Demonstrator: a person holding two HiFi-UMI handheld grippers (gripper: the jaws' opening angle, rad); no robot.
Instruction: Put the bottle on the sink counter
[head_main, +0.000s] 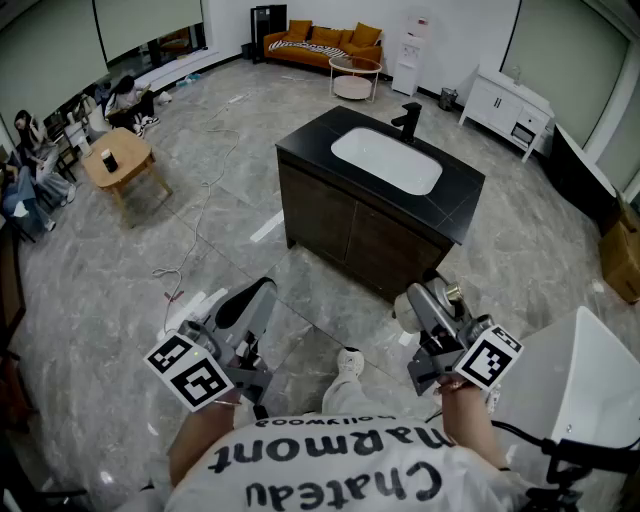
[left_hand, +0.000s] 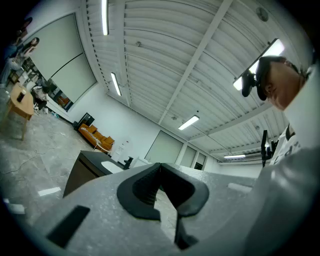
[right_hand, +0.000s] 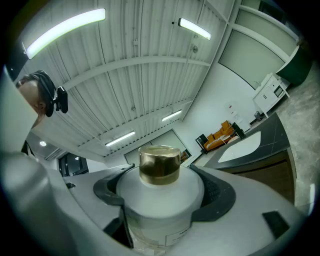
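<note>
A white bottle (right_hand: 160, 200) with a gold cap (right_hand: 159, 164) stands upright between the dark pads of my right gripper (right_hand: 162, 182), which is shut on its wide body. In the head view that gripper (head_main: 425, 305) and the bottle (head_main: 404, 312) hang low at the right, short of the sink counter (head_main: 310, 145). The counter is a dark cabinet with a black top, a white basin (head_main: 385, 160) and a black faucet (head_main: 408, 120). Its top shows small in the right gripper view (right_hand: 277, 135). My left gripper (head_main: 258, 300) (left_hand: 160, 170) is shut and holds nothing.
A cable (head_main: 195, 225) trails over the marble floor left of the counter. People sit around a wooden table (head_main: 118, 160) at the far left. An orange sofa (head_main: 322, 42) and round table (head_main: 354, 75) stand behind. A white fixture (head_main: 590, 390) is close at my right.
</note>
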